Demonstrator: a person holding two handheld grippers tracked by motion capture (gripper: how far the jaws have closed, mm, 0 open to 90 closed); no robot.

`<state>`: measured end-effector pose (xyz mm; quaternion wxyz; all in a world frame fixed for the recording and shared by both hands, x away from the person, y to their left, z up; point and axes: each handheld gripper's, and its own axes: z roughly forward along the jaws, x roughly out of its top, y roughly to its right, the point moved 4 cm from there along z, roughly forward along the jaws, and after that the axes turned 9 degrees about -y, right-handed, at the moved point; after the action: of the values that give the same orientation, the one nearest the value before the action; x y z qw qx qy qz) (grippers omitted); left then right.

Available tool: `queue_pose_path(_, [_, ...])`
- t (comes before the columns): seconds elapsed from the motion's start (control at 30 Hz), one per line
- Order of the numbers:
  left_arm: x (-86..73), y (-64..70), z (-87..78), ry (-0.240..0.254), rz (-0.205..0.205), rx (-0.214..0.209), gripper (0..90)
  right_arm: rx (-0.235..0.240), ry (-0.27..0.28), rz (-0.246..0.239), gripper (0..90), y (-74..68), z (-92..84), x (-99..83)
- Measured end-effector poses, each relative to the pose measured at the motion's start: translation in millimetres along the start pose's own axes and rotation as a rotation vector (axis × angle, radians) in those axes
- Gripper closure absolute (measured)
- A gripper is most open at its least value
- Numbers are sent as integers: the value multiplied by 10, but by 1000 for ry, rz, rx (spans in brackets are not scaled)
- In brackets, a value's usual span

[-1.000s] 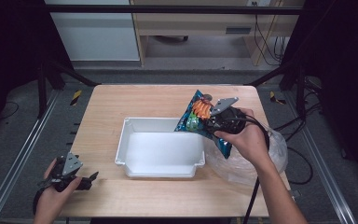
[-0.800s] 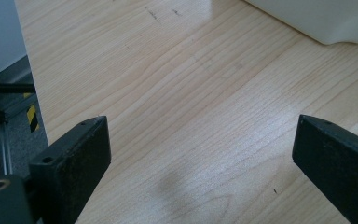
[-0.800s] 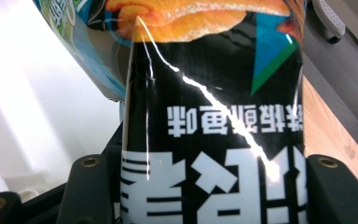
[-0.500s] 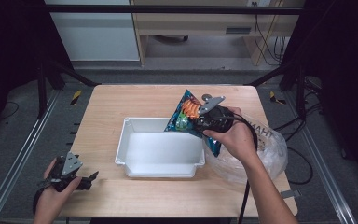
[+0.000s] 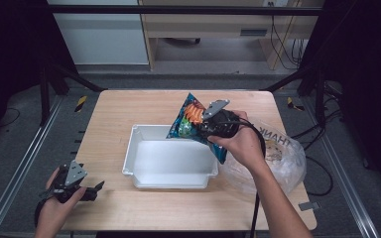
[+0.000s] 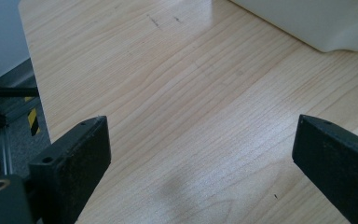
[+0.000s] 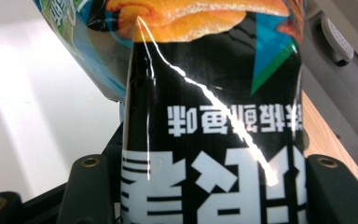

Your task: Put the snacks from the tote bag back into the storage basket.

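A blue and black snack bag [image 5: 191, 119] with an orange picture hangs over the right rear corner of the white bin [image 5: 168, 176]. My right gripper [image 5: 209, 130] is shut on the bag, which in the right gripper view sits between the two jaws as a black panel with white lettering [image 7: 212, 140]. My left gripper [image 5: 92, 191] rests at the table's front left corner. Its jaws stand wide apart over bare wood [image 6: 200, 135] with nothing between them.
A crumpled clear plastic bag [image 5: 278, 153] with dark print lies on the table right of the bin, behind my right hand. The bin's outer wall [image 6: 317, 23] shows at the top right of the left gripper view. The table's left edge is close to my left gripper.
My right gripper has carried the snack bag leftward, from above the plastic bag to over the bin's right rear corner. The left gripper has stayed put.
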<state>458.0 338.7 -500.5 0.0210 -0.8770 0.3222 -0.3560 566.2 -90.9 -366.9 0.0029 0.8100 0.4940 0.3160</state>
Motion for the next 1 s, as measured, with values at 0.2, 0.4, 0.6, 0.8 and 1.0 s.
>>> queue_pose_path(0.2, [10,18,-18,3,9,1,39,17,7,-28,426,-103,61,132])
queue_pose_path(0.4, [39,42,-51,21,13,1,39,40,15,-75,426,-232,143,267])
queue_pose_path(0.6, [33,11,-66,30,-4,3,39,55,15,-120,426,-352,217,373])
queue_pose_path(0.8, [49,-2,-67,36,-5,5,39,77,11,-139,426,-413,288,449])
queue_pose_path(1.0, [51,-11,-74,36,-3,8,39,87,6,-140,426,-447,372,478])
